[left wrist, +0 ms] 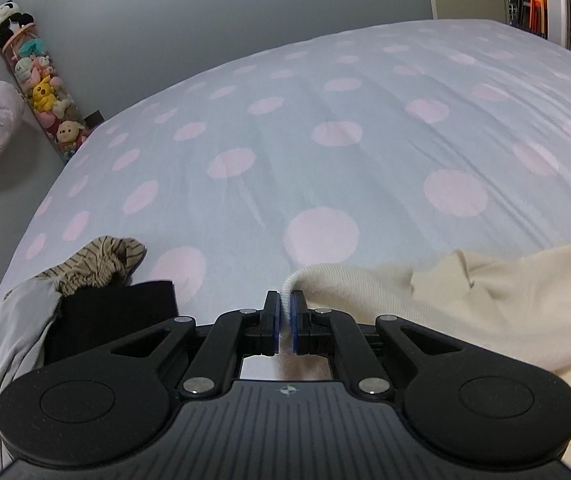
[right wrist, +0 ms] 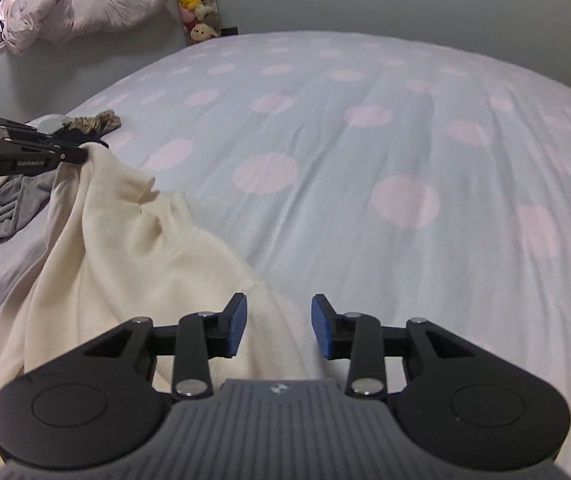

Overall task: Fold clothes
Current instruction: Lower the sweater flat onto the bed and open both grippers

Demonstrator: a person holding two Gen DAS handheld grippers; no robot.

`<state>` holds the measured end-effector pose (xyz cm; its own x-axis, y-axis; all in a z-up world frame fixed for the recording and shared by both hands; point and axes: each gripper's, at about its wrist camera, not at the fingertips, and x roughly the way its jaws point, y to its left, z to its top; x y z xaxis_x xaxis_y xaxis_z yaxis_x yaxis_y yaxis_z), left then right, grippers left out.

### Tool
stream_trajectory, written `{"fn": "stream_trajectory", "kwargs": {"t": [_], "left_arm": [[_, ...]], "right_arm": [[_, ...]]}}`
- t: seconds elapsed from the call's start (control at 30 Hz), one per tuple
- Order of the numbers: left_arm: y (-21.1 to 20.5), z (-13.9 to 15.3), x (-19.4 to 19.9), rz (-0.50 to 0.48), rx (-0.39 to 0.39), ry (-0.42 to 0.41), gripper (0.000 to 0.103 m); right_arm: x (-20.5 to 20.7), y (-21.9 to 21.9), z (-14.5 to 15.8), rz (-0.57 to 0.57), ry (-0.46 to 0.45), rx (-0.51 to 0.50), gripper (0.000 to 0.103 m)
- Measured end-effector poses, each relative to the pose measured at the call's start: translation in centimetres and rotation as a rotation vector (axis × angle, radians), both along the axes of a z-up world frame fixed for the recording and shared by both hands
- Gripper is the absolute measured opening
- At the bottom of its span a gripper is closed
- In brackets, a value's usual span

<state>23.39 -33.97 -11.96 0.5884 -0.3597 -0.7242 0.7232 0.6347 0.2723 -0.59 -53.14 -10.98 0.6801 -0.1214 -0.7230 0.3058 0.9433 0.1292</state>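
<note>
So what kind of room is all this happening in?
Most likely a bedroom, perhaps a child's: a wide bed under a pale blue sheet with pink polka dots, a tall clear tube stuffed with plush toys against the wall, and a crumpled pinkish-grey duvet by the window.

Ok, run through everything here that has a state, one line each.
left gripper: shut on the cream garment's ribbed edge
right gripper: open, pads clear of the cloth
cream garment: unfolded, rumpled on the bed
clothes pile: heaped, unfolded
bedsheet: spread, slightly wrinkled
</note>
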Motion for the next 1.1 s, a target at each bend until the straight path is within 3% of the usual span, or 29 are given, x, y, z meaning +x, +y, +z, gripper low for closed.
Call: {"fn": "stream_trajectory", "kwargs": {"t": [0.07,0.13,0.23,0.4,0.53,0.63,0.73,0.93,1.03,1.1], "left_arm": [[0.4,-0.1,0.0,0.010,-0.001,0.005,0.004],[0.9,0.4,-0.3,0.017,-0.015,0.004,0.004],[1.6,1.4,-0.8,0.018,-0.039,-0.007,0.004],[1.3,4.3,-1.3,0.006,-0.113,-0.024,0.004],[-1.2,6.2,-1.2,-0.046,-0.121,-0.057,0.004],[-3.5,7.0,-0.9,-0.077,-0.129,-0.105,0.004],[-6.2,6.6,0.1,-0.080,-0.125,-0.124,0.003],[-10.9,1.4,2.3,-0.079,-0.017,-0.095,0.005],[-11.3,-0.5,3.0,-0.058,-0.010,-0.062,0.011],[-11.0,-1.1,3.5,-0.042,-0.015,-0.030,0.021]], "right_arm": [[0.0,-0.1,-0.7,-0.009,0.008,0.025,0.032],[0.0,-0.1,-1.3,-0.017,0.016,0.051,0.004],[-0.9,0.4,-0.1,-0.054,-0.024,0.013,0.003],[-2.1,-0.7,5.4,-0.179,-0.110,-0.124,0.003],[-1.7,-2.8,9.4,-0.243,-0.137,-0.236,0.003],[-0.4,-4.7,10.5,-0.270,-0.118,-0.289,0.003],[1.3,-6.5,9.8,-0.302,-0.072,-0.347,0.003],[4.0,-10.1,4.7,-0.315,0.030,-0.277,0.003],[4.8,-10.7,2.7,-0.297,0.055,-0.248,0.006],[4.9,-11.2,1.9,-0.296,0.061,-0.213,0.015]]}}
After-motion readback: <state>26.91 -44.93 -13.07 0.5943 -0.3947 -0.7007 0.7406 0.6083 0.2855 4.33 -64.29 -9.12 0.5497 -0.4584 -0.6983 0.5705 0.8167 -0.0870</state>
